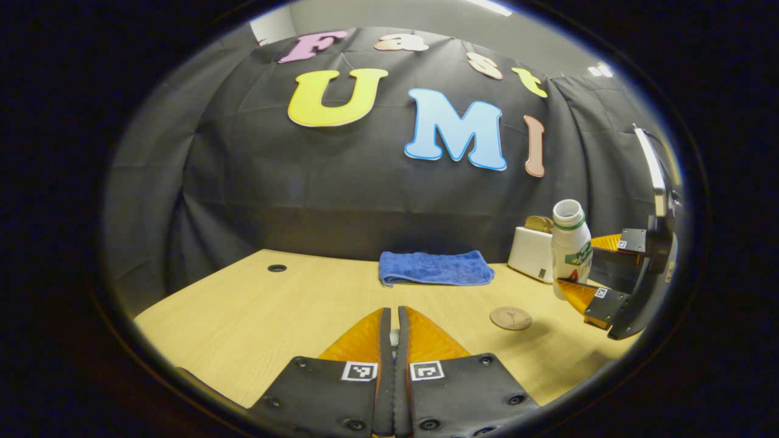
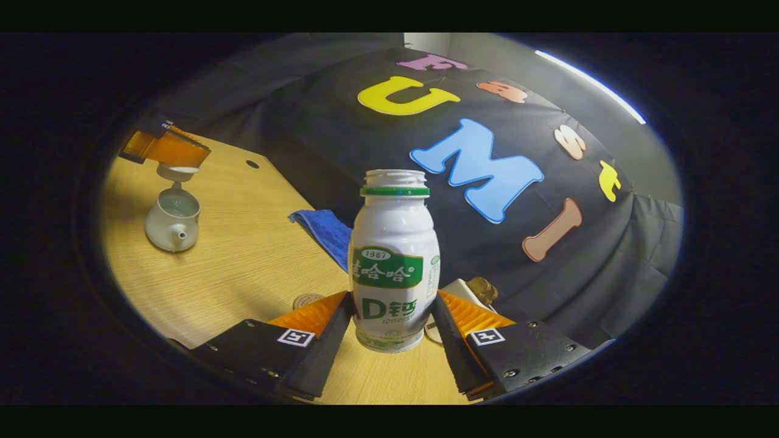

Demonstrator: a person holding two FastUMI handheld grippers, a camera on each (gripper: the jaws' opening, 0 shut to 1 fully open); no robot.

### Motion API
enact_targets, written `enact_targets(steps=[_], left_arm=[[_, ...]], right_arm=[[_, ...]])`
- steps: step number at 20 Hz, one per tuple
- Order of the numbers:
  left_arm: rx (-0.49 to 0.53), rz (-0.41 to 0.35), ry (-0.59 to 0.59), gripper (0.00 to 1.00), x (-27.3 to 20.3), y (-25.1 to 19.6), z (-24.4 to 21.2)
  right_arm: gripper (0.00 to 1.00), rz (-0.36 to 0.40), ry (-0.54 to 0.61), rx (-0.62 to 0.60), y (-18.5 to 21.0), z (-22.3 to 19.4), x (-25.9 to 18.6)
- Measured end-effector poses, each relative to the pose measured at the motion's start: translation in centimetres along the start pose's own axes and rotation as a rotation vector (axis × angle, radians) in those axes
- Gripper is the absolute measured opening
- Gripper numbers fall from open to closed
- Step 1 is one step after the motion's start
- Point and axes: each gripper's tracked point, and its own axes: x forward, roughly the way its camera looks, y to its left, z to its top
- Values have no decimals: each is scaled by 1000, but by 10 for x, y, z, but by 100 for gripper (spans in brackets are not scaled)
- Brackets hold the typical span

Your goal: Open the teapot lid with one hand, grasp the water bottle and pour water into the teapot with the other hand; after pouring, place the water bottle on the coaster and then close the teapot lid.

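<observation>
The white teapot (image 2: pixel 172 219) stands open on the wooden table (image 2: pixel 243 267) at the left of the right gripper view, with water showing inside. Just above it hangs the teapot lid (image 2: pixel 176 172), with my left gripper (image 2: pixel 173 159) shut on its knob. In the left gripper view, my left gripper (image 1: pixel 392 313) has its fingers pressed together. My right gripper (image 2: pixel 392 298) is shut on the uncapped white water bottle (image 2: pixel 392 243), held upright. At the right of the left gripper view, the bottle (image 1: pixel 571 246) and right gripper (image 1: pixel 578 261) hover beside the round coaster (image 1: pixel 510 318).
A folded blue cloth (image 1: pixel 435 268) lies at the back of the table near the wall. A white holder (image 1: pixel 530 252) with round wooden discs stands behind the bottle. A small hole (image 1: pixel 277 267) sits in the tabletop at the far left.
</observation>
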Motion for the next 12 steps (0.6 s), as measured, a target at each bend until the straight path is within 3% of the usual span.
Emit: enact_targets(steps=[1, 7, 8, 12], left_arm=[[9, -4, 3, 5, 1, -5, -1], [39, -6, 28, 10, 15, -19, -21], [39, -5, 31, 5, 17, -20, -24], [55, 8, 34, 10, 21, -21, -28]], right_arm=[[78, -3, 2, 9, -2, -3, -1], [78, -24, 4, 38, -16, -10, -5], [78, -25, 5, 42, -17, -12, -6], [78, -28, 9, 51, -19, -15, -8]])
